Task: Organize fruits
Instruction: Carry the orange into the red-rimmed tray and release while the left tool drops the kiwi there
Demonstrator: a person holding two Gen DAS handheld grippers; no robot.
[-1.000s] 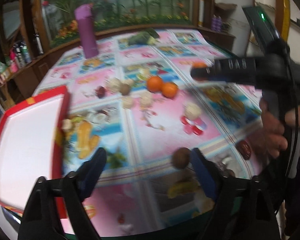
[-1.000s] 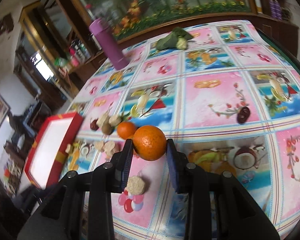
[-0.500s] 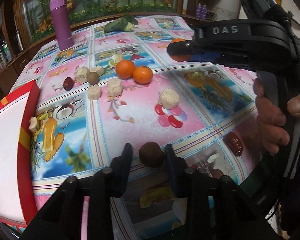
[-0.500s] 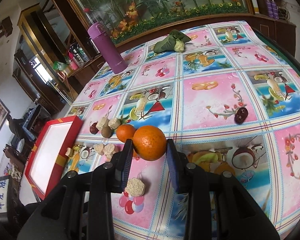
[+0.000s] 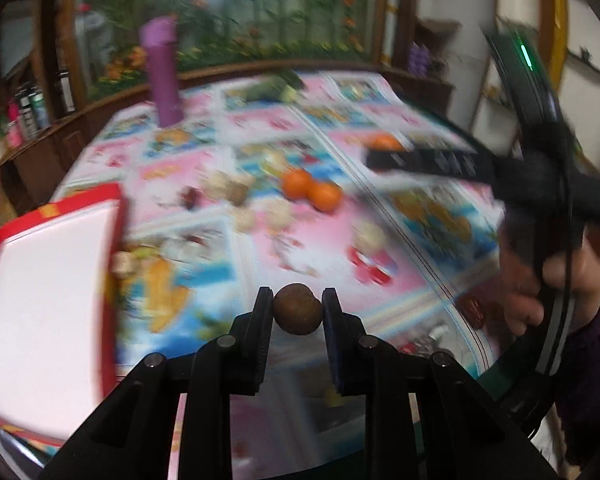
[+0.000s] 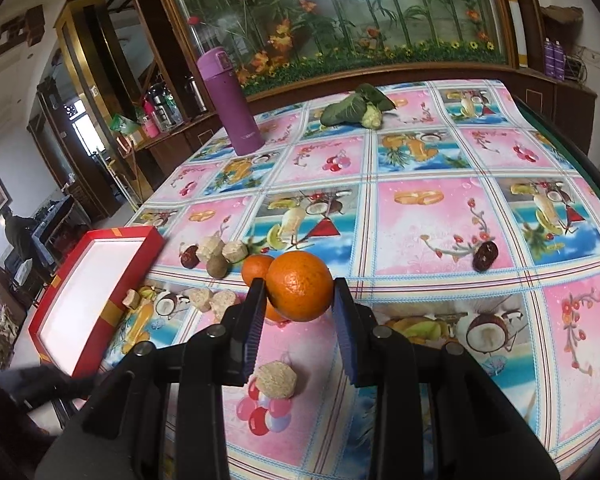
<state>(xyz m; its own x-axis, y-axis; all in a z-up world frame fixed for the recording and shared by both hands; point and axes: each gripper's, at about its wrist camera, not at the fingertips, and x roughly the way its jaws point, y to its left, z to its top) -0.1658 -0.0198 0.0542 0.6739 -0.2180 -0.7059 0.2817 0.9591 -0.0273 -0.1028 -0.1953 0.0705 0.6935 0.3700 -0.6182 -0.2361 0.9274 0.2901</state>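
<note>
Brown round fruit (image 5: 298, 314) sits clamped between the left hand-held gripper (image 5: 296, 312) fingers, raised above the counter (image 6: 420, 216). Right hand-held gripper (image 6: 300, 298) pinches an orange (image 6: 301, 291) above two more oranges (image 5: 311, 191).

No readable text, small print on purple bottle (image 6: 231, 100) too blurred

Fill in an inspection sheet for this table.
Surface: patterned tablecloth, flat.
Job's things: orange in right claw; small brown fruit in left claw; more oranges, dark dates and tan chunks on the cloth; red box at the table's left edge, empty.
Clutter: purple flask, leafy vegetable.
Claws: both shut on fruit.
Cables: black cord by the hand.
Surroundings: flower mural, wooden cabinets.
</note>
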